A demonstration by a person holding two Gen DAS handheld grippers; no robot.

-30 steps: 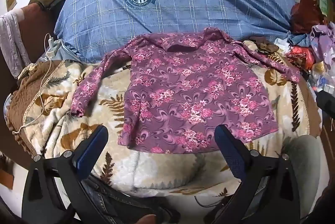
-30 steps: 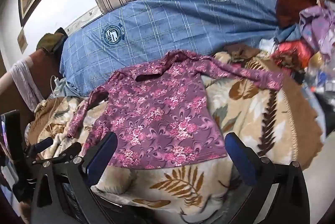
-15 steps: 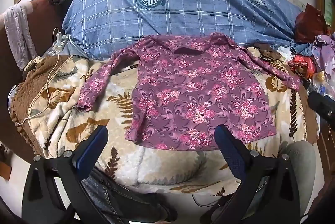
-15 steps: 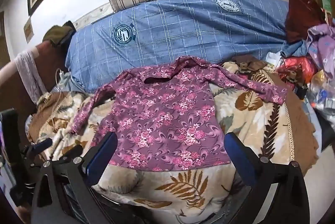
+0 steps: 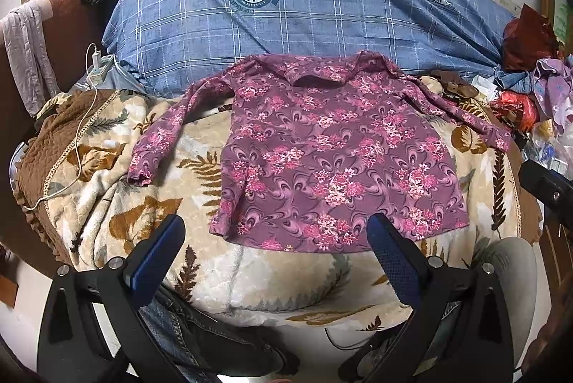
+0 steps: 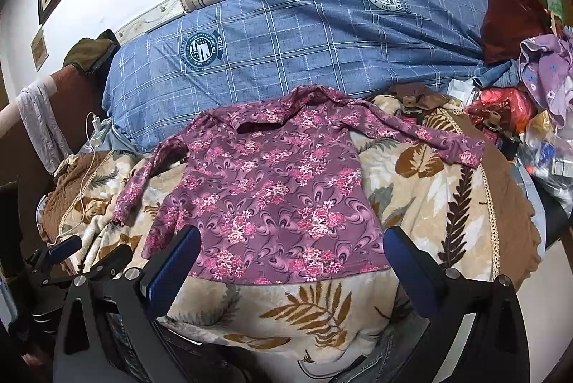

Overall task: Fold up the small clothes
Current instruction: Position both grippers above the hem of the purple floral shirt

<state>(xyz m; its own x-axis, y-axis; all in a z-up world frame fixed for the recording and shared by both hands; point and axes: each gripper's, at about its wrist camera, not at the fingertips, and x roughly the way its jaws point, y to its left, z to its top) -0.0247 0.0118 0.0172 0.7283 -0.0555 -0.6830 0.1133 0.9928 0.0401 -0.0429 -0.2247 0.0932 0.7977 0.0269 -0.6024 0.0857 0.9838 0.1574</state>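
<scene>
I see the purple flowery top [image 5: 333,161] lying flat on the leafy blanket [image 5: 107,189], right in the middle of my left view. Its neck points to 12 o'clock, by the blue checked cover [image 5: 322,17]. One sleeve [image 5: 157,139] goes out to 9 o'clock and the other sleeve [image 6: 422,135] reaches to 2 o'clock in my right view. Nothing is folded yet, so I think all the folding is left to do. My left gripper [image 5: 274,254] has its jaws wide apart and holds nothing. My right gripper [image 6: 290,268] is the same, jaws wide apart, near the bottom hem at 6 o'clock.
</scene>
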